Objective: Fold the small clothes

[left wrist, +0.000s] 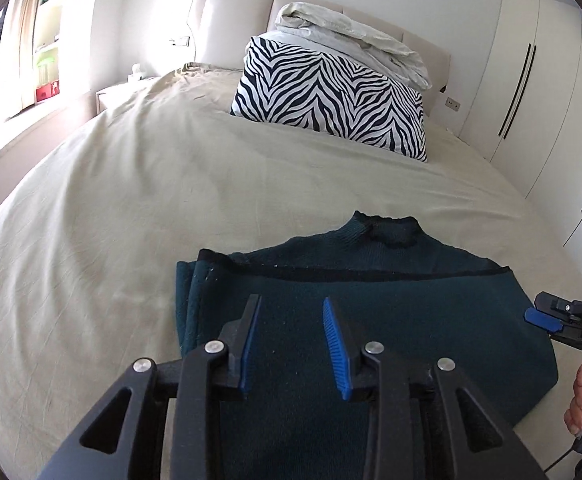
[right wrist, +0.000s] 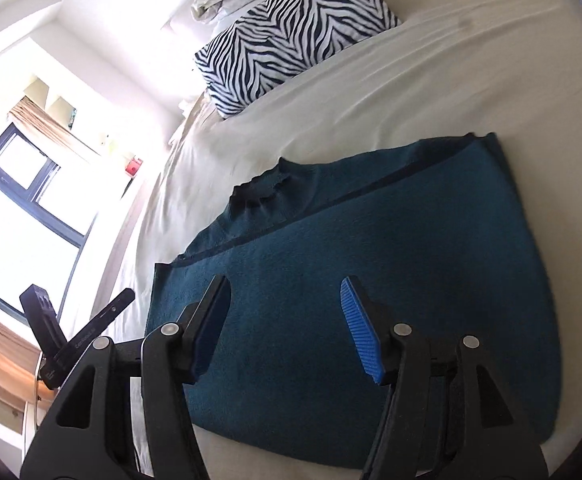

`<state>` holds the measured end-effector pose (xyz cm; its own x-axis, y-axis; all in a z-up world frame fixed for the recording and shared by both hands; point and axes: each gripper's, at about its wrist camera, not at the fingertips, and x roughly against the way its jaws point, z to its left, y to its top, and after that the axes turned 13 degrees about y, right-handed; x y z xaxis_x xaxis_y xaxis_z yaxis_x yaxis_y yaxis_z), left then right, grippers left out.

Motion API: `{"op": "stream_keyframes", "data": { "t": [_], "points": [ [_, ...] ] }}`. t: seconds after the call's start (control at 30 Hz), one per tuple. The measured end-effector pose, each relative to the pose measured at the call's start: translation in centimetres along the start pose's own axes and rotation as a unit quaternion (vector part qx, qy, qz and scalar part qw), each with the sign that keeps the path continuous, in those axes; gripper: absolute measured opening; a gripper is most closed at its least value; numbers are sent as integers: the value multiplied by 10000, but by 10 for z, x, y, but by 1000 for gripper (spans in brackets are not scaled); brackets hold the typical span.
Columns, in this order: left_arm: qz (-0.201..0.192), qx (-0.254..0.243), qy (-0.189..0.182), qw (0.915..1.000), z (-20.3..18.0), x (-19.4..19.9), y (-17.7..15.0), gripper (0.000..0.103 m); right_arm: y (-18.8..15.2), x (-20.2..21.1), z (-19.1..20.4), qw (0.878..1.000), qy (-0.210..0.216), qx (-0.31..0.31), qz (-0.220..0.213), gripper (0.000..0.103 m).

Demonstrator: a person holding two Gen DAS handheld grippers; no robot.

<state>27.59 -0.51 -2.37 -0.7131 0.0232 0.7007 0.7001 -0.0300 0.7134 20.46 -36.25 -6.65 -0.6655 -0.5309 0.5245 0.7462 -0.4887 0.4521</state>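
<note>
A dark teal knitted sweater [left wrist: 371, 300] lies on the beige bed sheet [left wrist: 131, 200], its lower part folded up over the body so a dark hem band runs across below the collar. It also shows in the right wrist view [right wrist: 351, 260]. My left gripper [left wrist: 291, 308] is open and empty, hovering over the sweater's near left part. My right gripper [right wrist: 283, 288] is open and empty above the sweater's middle; it also shows at the right edge of the left wrist view [left wrist: 547, 320].
A zebra-print pillow [left wrist: 331, 96] leans at the bed's head with a crumpled white duvet [left wrist: 355, 36] on top. White wardrobes [left wrist: 539, 80] stand to the right. A window [right wrist: 23, 208] and shelves are on the left side.
</note>
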Motion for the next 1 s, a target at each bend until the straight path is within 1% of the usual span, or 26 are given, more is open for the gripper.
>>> {"op": "stream_keyframes", "data": {
  "t": [0.03,0.1,0.17,0.2,0.23,0.27,0.3,0.37,0.4,0.43,0.5,0.53,0.57,0.63,0.67,0.7,0.73,0.77,0.83,0.9,0.93,1.0],
  "points": [
    [51,-92,60,9999,-7,-13,2,34,1,-23,2,9994,315,-118,128,57],
    [288,-246,275,9989,-16,-42,2,35,5,-62,1,9975,561,-325,283,57],
    [603,-129,370,9974,-9,-68,-5,35,8,-94,-2,9946,821,-423,469,57],
    [661,-31,269,9974,-3,-77,-10,35,7,-105,-6,9945,803,-481,481,57],
    [568,55,110,9983,2,-79,-14,35,9,-112,-13,9950,702,-552,443,56],
    [488,79,18,9988,5,-78,-17,35,12,-113,-23,9945,743,-653,352,49],
    [452,37,1,9990,5,-78,-19,35,16,-110,-34,9928,869,-795,211,41],
    [425,-60,43,9991,2,-78,-20,35,25,-94,-62,9867,1107,-1185,-140,31],
    [422,-67,53,9991,2,-78,-20,35,28,-82,-76,9823,1246,-1347,-370,31],
    [411,-76,61,9991,1,-78,-20,35,32,-68,-90,9788,1285,-1472,-609,31],
    [378,-87,65,9992,1,-78,-22,35,36,-36,-118,9748,943,-1704,-1085,30],
    [371,-82,56,9993,0,-78,-22,35,38,-23,-131,9677,1101,-1852,-1312,29],
    [370,-75,48,9993,0,-79,-22,35,39,-8,-141,9616,1161,-1967,-1522,28],
    [364,-69,44,9993,0,-79,-23,35,41,21,-145,9630,510,-1937,-1803,30],
    [358,-73,50,9993,0,-79,-24,35,41,30,-143,9627,387,-1894,-1892,31],
    [347,-82,61,9993,0,-79,-24,35,38,37,-141,9613,364,-1924,-1937,31],
    [339,-89,70,9994,-1,-79,-23,35,34,43,-136,9611,469,-1934,-1915,33],
    [332,-90,74,9994,-1,-79,-23,36,29,44,-126,9634,642,-1856,-1824,34],
    [317,-94,88,9994,-1,-78,-24,36,15,41,-95,9716,946,-1563,-1502,34],
    [308,-99,100,9994,-1,-78,-24,36,-5,21,-56,9799,1230,-1246,-955,34],
    [313,-95,92,9994,-1,-78,-24,36,-20,12,-35,9822,1345,-1136,-652,34],
    [314,-88,81,9994,-1,-78,-24,36,-49,-21,-3,9834,1553,-941,33,34]
  ]
}}
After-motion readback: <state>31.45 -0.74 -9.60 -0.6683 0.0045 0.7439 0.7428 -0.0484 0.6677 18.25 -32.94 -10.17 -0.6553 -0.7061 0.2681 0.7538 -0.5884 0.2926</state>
